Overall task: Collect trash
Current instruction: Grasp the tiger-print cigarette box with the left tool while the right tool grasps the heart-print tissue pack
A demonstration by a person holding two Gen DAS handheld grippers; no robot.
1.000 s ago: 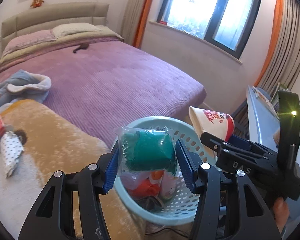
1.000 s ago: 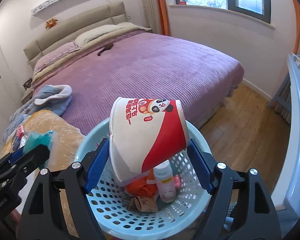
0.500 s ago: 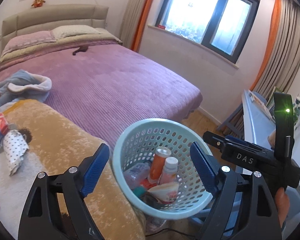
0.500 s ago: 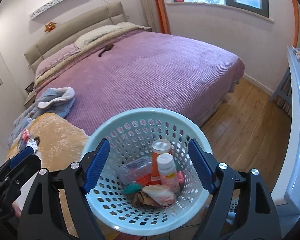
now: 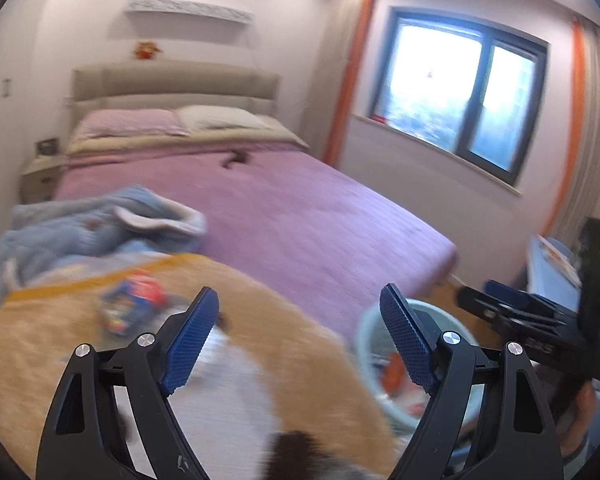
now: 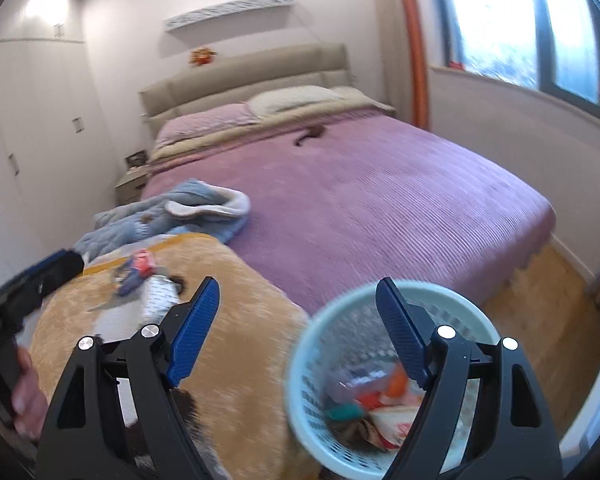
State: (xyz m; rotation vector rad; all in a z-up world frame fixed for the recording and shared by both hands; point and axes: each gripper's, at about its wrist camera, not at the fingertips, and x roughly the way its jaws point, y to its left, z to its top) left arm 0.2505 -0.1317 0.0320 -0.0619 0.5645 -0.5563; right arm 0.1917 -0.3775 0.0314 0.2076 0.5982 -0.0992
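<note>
Spanning purple bed [image 6: 380, 200], tan blanket [image 6: 252, 320], mint basket [image 6: 300, 360]

My basket [image 6: 300, 368] is pale blue-green, round and perforated, standing upright on the floor just off the corner of the tan blanket [image 6: 236, 344]. Inside it I see a jumble of trash [image 6: 364, 400]: an orange piece, a green lump, a clear wrapper and a white and red crumpled cup, all lying low against its bottom. More litter sits on my blanket near its far edge: a red and blue packet [image 5: 130, 308] and a white dotted wrapper [image 6: 160, 296] beside it.
</note>
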